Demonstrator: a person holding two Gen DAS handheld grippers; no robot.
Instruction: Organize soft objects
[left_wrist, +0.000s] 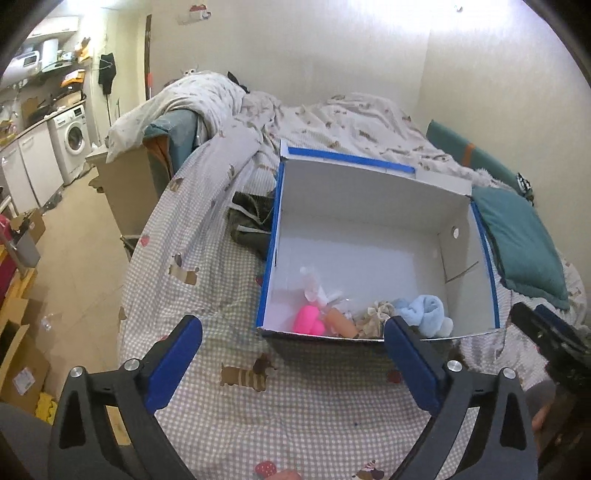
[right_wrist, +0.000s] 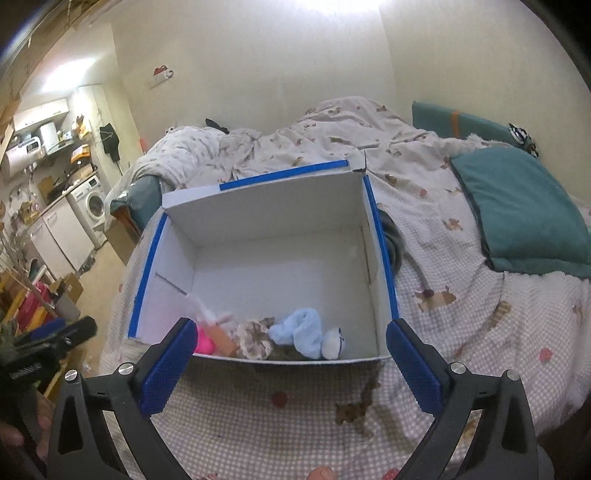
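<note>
This is a small lived-in home, a one-room flat where sleeping and kitchen areas share a single space. A bed (left_wrist: 295, 398) with a checked sheet printed with little dogs, a rumpled duvet (right_wrist: 332, 133) and a teal pillow (right_wrist: 524, 218) fills most of the room. Off to the left stand a front-loading washing machine (left_wrist: 72, 142) under a counter, white cabinets (left_wrist: 26, 173), cluttered shelves with a water heater (right_wrist: 22, 155), and cardboard boxes (left_wrist: 22, 373) on the floor.
</note>
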